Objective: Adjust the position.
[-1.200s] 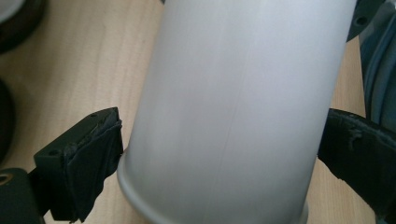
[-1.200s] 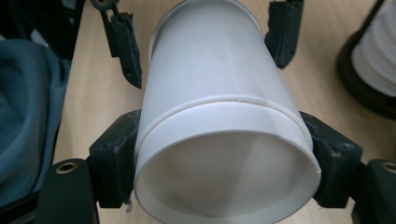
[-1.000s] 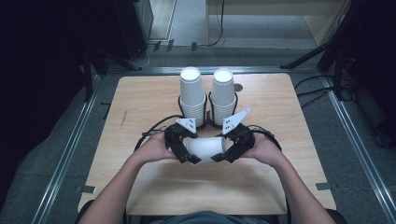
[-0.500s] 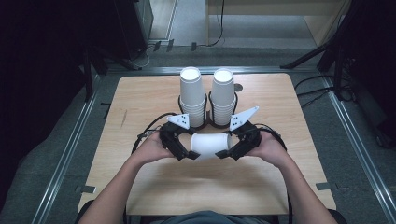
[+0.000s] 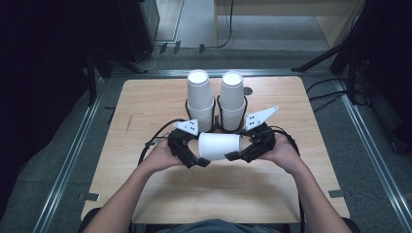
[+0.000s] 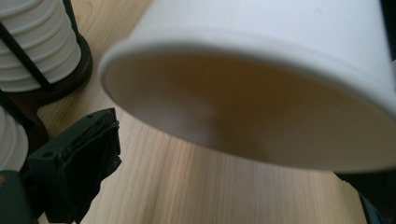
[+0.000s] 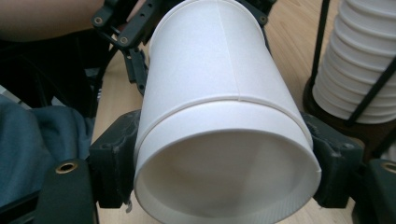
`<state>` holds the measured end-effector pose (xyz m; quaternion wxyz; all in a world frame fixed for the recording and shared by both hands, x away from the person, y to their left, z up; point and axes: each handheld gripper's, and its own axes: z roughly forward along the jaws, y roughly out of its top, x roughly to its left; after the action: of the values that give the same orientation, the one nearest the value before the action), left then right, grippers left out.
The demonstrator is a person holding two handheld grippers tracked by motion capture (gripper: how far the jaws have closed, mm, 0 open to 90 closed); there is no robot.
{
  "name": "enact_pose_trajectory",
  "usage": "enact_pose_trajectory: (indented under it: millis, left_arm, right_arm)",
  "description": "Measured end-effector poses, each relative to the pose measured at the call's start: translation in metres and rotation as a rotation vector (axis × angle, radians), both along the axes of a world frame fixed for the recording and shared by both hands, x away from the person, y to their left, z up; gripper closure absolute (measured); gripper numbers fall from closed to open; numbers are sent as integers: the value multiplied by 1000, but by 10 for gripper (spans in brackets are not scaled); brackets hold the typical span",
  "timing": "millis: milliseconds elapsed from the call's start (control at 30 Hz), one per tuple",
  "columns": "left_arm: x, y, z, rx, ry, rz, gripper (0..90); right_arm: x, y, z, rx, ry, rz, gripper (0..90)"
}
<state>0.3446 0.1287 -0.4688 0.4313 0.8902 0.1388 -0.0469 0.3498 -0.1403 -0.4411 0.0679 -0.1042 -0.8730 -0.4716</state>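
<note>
Now level at frame centre, the cup [image 5: 219,146] is clamped by the right tool [image 5: 236,154]; the left tool's [image 5: 200,156] grip is unclear, so separation looks unfinished.

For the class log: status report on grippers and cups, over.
Right gripper clamped on the cup pair, held sideways above the table. Left gripper at the pair's other end, grip unclear. Two racked cup stacks just behind; nothing blocking.

A cup [image 5: 219,146] lies on its side above the tabletop [image 5: 145,107] between the left gripper [image 5: 194,154] and right gripper [image 5: 245,149]. Behind it stand two cup stacks — the left stack [image 5: 200,99] and right stack [image 5: 232,99] side by side, each in a holder [image 5: 217,127].
</note>
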Motion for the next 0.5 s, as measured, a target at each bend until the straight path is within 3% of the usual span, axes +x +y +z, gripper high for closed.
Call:
enact_pose_trajectory:
  millis: [233,300,433,500]
  left_arm:
    - [-3,-3,3,-47,2,-7,0]
    - [-5,-2,5,-41,-35,-14,47]
    - [-8,0,9,-44,-65,-21,71]
    - [-8,1,10,-45,-58,-26,93]
  right_arm:
    - [0,8,-4,28,35,20,239]
    - [0,11,-5,31,38,26,239]
    - [0,10,-4,37,35,29,241]
    - [0,9,-3,45,34,32,241]
